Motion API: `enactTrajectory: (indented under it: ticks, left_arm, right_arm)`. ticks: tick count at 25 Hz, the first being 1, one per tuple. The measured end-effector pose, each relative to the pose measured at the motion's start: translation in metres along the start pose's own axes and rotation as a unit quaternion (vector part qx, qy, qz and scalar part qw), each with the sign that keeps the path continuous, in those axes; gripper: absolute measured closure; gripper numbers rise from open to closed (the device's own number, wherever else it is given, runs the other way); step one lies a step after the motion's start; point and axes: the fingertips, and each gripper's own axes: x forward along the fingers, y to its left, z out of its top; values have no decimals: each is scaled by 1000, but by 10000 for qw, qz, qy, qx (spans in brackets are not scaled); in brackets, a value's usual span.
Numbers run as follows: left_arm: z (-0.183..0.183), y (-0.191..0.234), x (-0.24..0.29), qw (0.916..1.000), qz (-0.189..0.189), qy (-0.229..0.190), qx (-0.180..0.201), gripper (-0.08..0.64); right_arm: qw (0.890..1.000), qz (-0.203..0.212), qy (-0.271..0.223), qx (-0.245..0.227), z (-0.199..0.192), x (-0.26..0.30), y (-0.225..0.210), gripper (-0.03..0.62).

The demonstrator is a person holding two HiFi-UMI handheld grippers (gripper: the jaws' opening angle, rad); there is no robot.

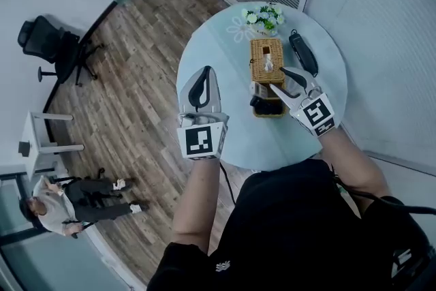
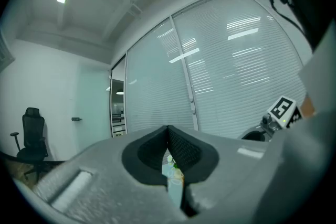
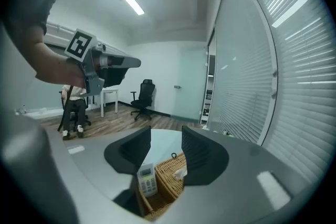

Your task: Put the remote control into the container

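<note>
Remote control (image 3: 147, 180) lay buttons-up inside the near end of the wicker container (image 3: 170, 182) on the round table (image 1: 211, 58). Right hand-held gripper (image 3: 166, 147) hung above it, jaws apart, nothing touching the pads. Left hand-held gripper (image 1: 204, 71), over the table's left side, had its jaws closed on nothing. Flowers (image 1: 262, 17) stood at the far edge.

1. You are looking at a white remote (image 3: 147, 180) with a small screen above rows of buttons. It is standing on end, face outward, inside the container's end compartment.
2. The container (image 3: 169, 173) is a woven wicker basket. It is sitting on the round table (image 1: 211, 71), and a tissue is poking up from its longer section.
</note>
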Motion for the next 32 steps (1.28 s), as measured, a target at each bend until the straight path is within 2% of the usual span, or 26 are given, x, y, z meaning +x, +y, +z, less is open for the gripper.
enactTrajectory:
  ticks: [5,13,23,32]
  left_arm:
    - [21,1,-3,9999,-4,-111,127,559]
    - [40,4,-8,9997,106,-188,-91,560]
    - [47,-3,-6,9998,22,-214,32,558]
    - [47,-11,2,9996,-57,-234,128,560]
  right_arm:
    - [9989,-277,-293,258,34,-26,-29,479]
    - [9934,-770,-622,575,65,-58,-58,586]
    - [9876,-1379,-381,640,62,-72,-85,591]
    - [9859,-1512,-381,611,62,-73,-95,591]
